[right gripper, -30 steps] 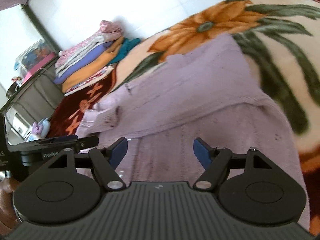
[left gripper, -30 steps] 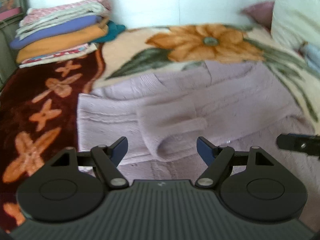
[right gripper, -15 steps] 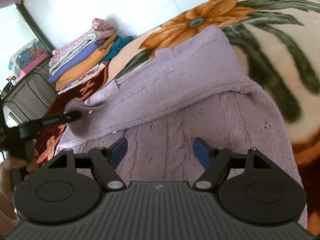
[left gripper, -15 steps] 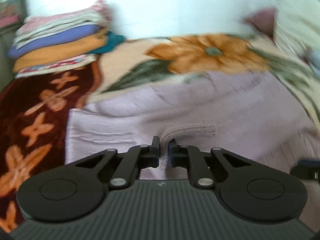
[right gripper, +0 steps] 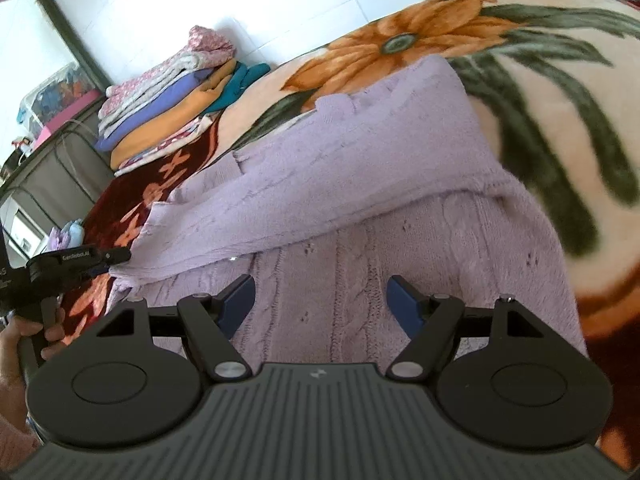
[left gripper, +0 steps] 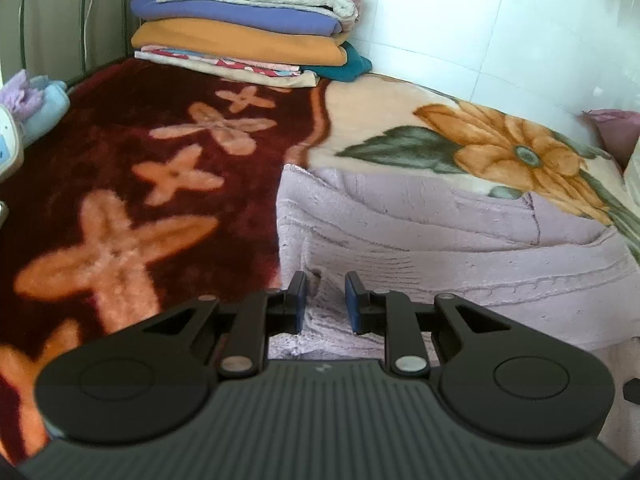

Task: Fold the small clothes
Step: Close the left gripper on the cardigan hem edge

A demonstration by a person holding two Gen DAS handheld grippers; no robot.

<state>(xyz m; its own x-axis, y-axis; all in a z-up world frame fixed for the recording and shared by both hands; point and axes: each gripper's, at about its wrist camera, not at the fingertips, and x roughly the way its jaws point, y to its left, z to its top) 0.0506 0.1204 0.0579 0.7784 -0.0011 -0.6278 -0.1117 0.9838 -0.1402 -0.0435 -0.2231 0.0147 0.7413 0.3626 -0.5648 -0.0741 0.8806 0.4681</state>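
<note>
A lilac knitted sweater (left gripper: 460,240) lies on a flowered blanket (left gripper: 160,184), partly folded. My left gripper (left gripper: 325,302) sits at the sweater's left edge, its jaws partly apart with knit fabric between them, no longer pinching. In the right wrist view the sweater (right gripper: 360,184) shows a sleeve folded across its body, and the left gripper (right gripper: 116,258) is at the sleeve's end on the left. My right gripper (right gripper: 322,300) is open and empty, just above the sweater's cable-knit body.
A stack of folded clothes (left gripper: 248,28) stands at the back of the bed by the white tiled wall; it also shows in the right wrist view (right gripper: 176,92). A small pile of pale blue and lilac cloth (left gripper: 36,96) lies at the left edge.
The left gripper shut on the sleeve cuff, carried it left across the sweater, and its jaws have now parted. The right gripper stayed open and barely moved.
</note>
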